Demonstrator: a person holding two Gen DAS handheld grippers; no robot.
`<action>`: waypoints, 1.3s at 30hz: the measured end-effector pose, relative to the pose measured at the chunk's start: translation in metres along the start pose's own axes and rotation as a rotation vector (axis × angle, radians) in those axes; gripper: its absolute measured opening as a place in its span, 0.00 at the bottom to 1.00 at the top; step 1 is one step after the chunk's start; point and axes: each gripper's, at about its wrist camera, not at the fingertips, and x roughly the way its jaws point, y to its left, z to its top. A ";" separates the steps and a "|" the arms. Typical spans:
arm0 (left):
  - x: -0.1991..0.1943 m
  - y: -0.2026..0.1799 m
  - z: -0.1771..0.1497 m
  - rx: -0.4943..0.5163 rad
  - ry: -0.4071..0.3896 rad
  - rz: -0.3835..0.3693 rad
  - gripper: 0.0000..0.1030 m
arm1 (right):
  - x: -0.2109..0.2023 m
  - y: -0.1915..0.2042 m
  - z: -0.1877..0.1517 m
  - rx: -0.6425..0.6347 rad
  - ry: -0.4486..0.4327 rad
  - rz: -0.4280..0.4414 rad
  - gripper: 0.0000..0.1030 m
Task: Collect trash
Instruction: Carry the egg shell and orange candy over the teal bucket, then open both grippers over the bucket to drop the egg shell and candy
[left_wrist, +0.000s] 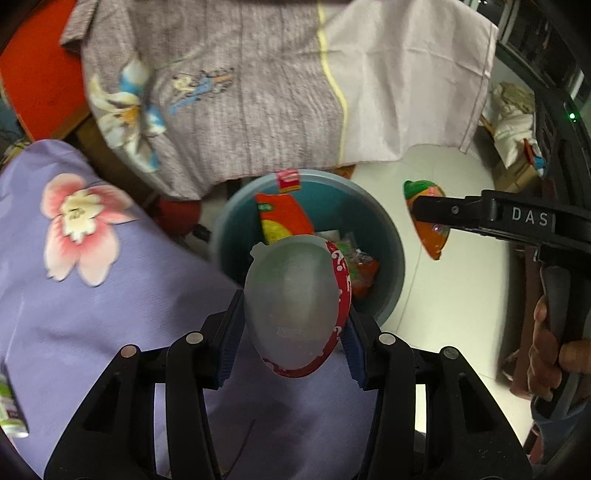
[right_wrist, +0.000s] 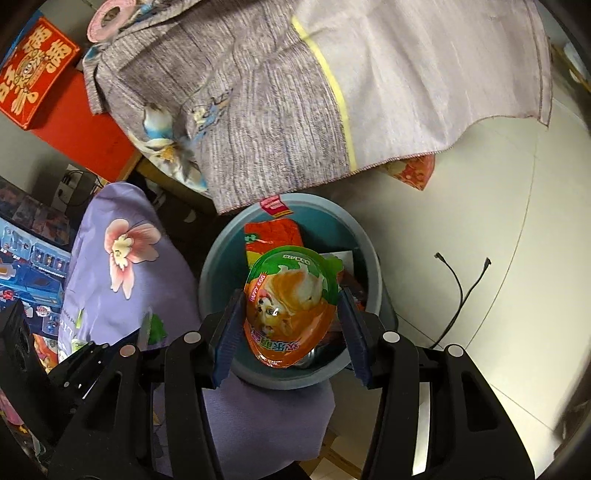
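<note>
Both tongs are closed on egg-shaped packets above the round blue-grey plastic bin: the left gripper pinches a silvery, red-edged foil shell, the right gripper an orange-green printed wrapper. Best to centre each over the bin's mouth before letting go.

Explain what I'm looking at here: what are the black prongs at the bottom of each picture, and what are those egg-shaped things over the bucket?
No robot here: a person holds a hand-held two-finger gripper in each hand, each with a fisheye camera looking along its fingers. In the left view, the left gripper is shut on a clear egg-shaped plastic shell with a red rim. In the right view, the right gripper is shut on an orange and green egg-shaped wrapper printed with a puppy. Both hang above a round blue-grey trash bin already holding snack wrappers. Beside it lies a purple flowered cloth.
</note>
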 end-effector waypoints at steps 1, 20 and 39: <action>0.004 -0.004 0.002 0.003 0.005 -0.007 0.48 | 0.001 -0.001 0.001 0.002 0.004 -0.003 0.47; 0.018 -0.006 0.014 -0.022 -0.009 -0.064 0.88 | 0.013 0.005 0.013 -0.014 0.027 -0.038 0.48; -0.006 0.022 -0.012 -0.096 -0.017 -0.070 0.94 | 0.023 0.020 0.007 -0.002 0.078 -0.054 0.80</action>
